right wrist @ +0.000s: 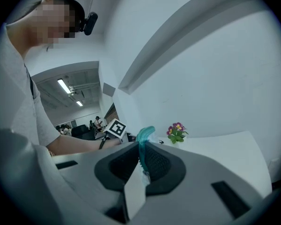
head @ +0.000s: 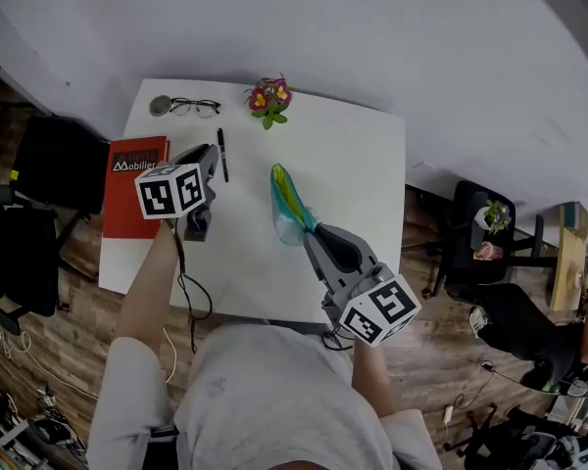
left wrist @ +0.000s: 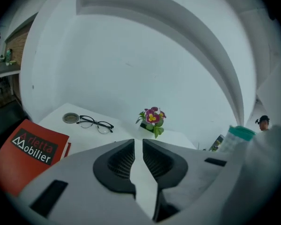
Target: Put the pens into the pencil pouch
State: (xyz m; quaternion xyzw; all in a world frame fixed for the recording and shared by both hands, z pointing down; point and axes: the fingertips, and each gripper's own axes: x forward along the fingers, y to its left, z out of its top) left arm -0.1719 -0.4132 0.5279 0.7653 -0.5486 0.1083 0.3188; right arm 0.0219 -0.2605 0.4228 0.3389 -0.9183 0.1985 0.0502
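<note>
A black pen [head: 221, 155] lies on the white table [head: 353, 164], pointing toward the far edge. My left gripper [head: 210, 157] sits just left of the pen, and I cannot tell whether it touches it. In the left gripper view this gripper [left wrist: 138, 146] is shut with nothing showing between its pads. The translucent teal pencil pouch [head: 287, 202] stands on edge at the table's middle. My right gripper [head: 310, 233] is shut on the pouch's near end, and its teal rim [right wrist: 144, 137] rises between the pads. The pouch [left wrist: 235, 139] also shows at the right of the left gripper view.
A red book [head: 132, 184] lies at the table's left edge. Black glasses [head: 194, 107] and a small round lid [head: 160, 105] sit at the far left corner, a small flower pot [head: 269, 99] at the far middle. Black chairs [head: 54, 164] stand left and right of the table.
</note>
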